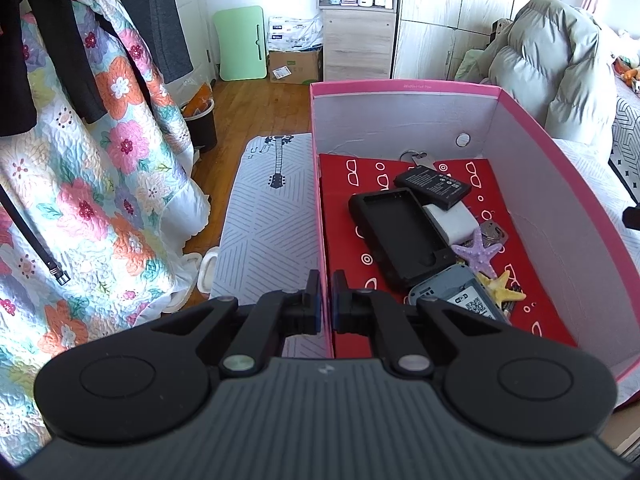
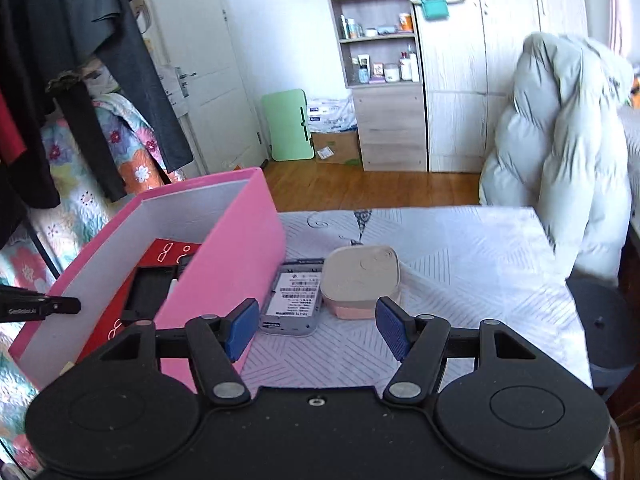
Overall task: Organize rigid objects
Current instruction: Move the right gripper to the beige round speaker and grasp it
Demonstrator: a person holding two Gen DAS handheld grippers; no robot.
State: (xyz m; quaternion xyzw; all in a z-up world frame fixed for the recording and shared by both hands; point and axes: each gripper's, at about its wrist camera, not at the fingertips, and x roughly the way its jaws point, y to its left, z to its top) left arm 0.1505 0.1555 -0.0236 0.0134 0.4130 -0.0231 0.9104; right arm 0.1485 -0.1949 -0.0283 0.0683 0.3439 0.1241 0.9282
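2 starfish (image 1: pixel 478 249), 1 box (image 1: pixel 404 87)

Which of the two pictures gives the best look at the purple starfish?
The left wrist view. There the purple starfish lies in plain sight inside the pink box, beside a yellow starfish. In the right wrist view the box's near wall hides that part of the inside, so the starfish does not show at all.

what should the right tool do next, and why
Probably ease the right tool forward and down onto the grey device lying outside the pink box. Its jaws stand open and empty just short of the device, while the left tool is clamped on the box wall, steadying it for another drop.
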